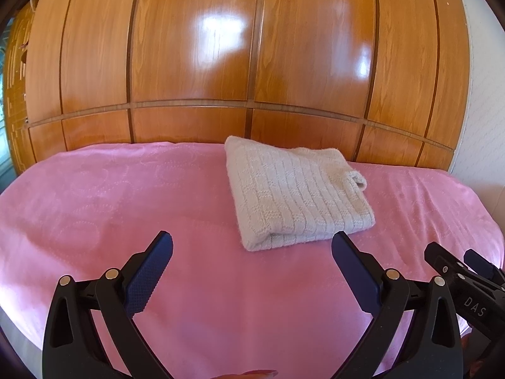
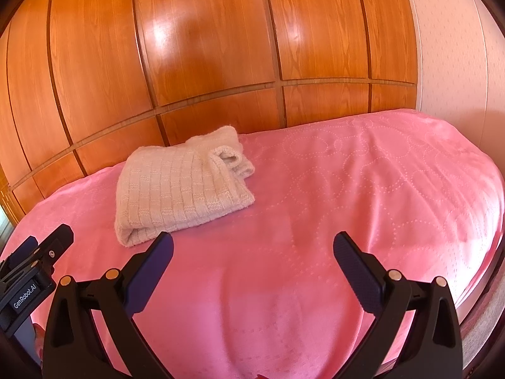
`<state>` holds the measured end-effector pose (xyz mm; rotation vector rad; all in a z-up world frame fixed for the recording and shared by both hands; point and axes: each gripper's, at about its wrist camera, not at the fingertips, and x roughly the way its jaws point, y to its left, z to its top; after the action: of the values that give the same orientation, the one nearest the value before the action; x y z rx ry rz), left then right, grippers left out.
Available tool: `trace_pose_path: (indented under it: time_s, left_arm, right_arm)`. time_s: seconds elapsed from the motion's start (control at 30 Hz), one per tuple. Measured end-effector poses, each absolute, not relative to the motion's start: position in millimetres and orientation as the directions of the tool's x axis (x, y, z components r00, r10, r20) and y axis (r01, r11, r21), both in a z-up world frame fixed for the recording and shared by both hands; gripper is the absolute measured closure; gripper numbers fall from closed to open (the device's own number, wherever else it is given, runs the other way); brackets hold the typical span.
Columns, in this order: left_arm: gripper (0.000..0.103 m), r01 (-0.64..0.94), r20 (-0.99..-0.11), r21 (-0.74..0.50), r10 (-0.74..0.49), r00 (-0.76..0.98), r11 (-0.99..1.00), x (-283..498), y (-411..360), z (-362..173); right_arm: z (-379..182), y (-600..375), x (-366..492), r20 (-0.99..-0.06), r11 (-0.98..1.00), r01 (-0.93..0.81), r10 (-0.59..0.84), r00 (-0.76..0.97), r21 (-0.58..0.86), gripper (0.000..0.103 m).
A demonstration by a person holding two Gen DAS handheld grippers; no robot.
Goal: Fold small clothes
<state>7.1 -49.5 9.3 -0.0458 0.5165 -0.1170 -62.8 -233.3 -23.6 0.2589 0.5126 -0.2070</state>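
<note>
In the left wrist view, the left gripper (image 1: 252, 246) fills the lower frame, its fingers (image 1: 151, 271) spread wide and empty. A folded cream knit garment (image 1: 296, 192) lies right of centre on the pink bed cover (image 1: 94, 195). The right gripper (image 2: 252, 246) likewise gapes empty.

I lose the pink patterned bedspread (image 1: 94, 189) past the bottom edge; the folded cream knitted sweater (image 2: 176, 189) hides its inner layers.

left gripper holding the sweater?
No, the left gripper is open and empty, its fingers apart above the pink bedspread, while the folded sweater lies untouched just beyond them.
</note>
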Motion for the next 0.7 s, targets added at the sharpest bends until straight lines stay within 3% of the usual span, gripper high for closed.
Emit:
trace_pose_path:
  time_s: [0.7]
  left_arm:
    - [0.003,0.105,-0.528,-0.054,-0.118,0.841,0.993,11.9,-48.2,1.9]
  right_arm:
    - [-29.1,-231.5,-59.5,-0.523,0.945,0.265,-0.131,0.842,0.191,0.002]
